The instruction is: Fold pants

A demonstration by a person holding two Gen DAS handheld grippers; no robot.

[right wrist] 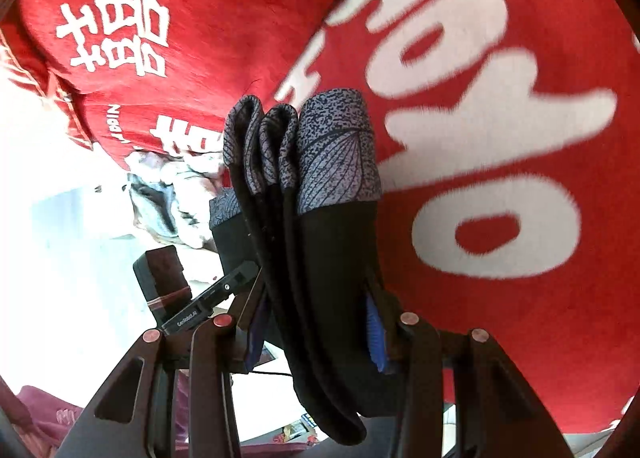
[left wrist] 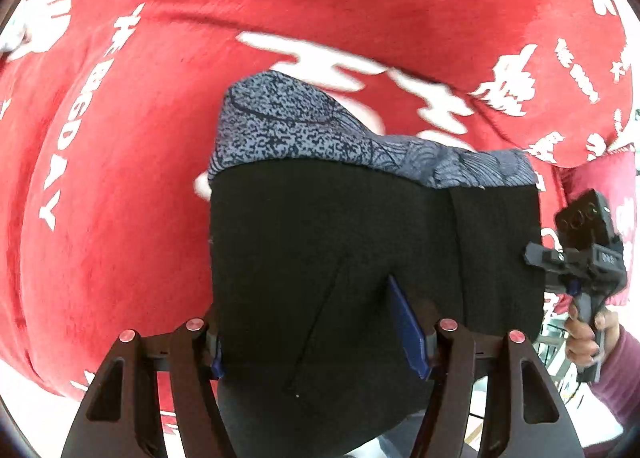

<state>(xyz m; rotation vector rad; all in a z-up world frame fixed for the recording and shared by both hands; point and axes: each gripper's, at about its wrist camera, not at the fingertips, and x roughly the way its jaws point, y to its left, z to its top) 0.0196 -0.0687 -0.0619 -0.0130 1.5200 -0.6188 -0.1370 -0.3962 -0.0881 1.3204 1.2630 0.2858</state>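
The pants (left wrist: 352, 242) are black with blue-grey patterned cuffs (left wrist: 304, 126) and hang lifted above the red blanket. My left gripper (left wrist: 320, 354) is shut on the black cloth, which drapes over its fingers. In the right wrist view the pants (right wrist: 332, 270) hang in several bunched layers with the cuffs (right wrist: 336, 154) at the far end. My right gripper (right wrist: 316, 322) is shut on these layers. The right gripper also shows in the left wrist view (left wrist: 580, 258), at the right edge of the pants.
A red blanket (left wrist: 200, 58) with white lettering covers the surface under both grippers. Its edge and a bright floor (right wrist: 72, 218) lie at the left of the right wrist view. The person's hand (left wrist: 588, 330) in a maroon sleeve holds the right gripper.
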